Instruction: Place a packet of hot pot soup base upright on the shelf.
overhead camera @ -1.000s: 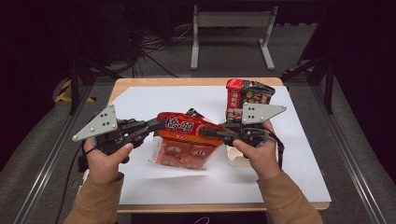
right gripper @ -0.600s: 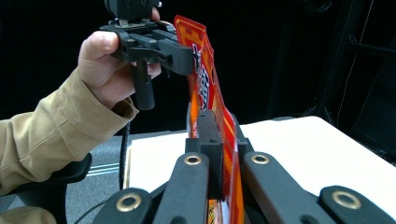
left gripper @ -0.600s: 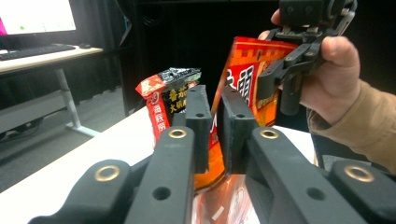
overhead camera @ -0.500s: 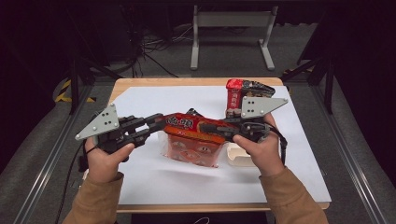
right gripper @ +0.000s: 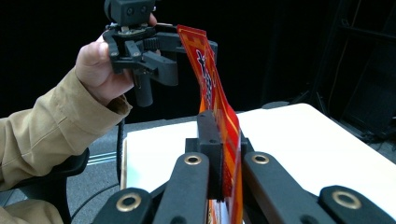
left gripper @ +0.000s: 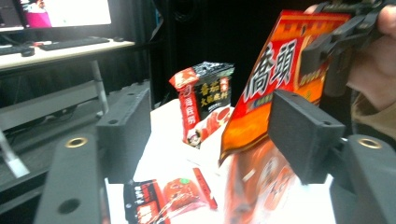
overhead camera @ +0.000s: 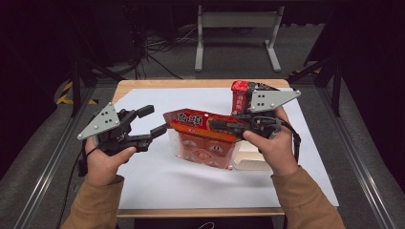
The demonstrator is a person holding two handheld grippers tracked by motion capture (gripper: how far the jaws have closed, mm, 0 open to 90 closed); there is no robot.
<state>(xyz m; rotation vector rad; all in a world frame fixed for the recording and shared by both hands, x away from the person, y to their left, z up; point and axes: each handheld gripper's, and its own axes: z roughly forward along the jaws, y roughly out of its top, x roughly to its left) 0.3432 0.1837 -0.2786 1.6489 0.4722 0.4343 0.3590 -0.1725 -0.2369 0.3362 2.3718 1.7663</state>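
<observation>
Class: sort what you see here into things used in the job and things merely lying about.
In use: red bag; right gripper, shut on its top; left gripper, open beside it.

Lying about: standing packet; small sachets; white sheet.

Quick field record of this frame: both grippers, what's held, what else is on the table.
left gripper: open, jaws apart beside the bag's left edge
right gripper: shut on the red printed snack bag, at its top edge
bag state: lifted, hanging over the white table sheet
other items: red and black standing pouch at the far side; small red sachets lying on the sheet
</observation>
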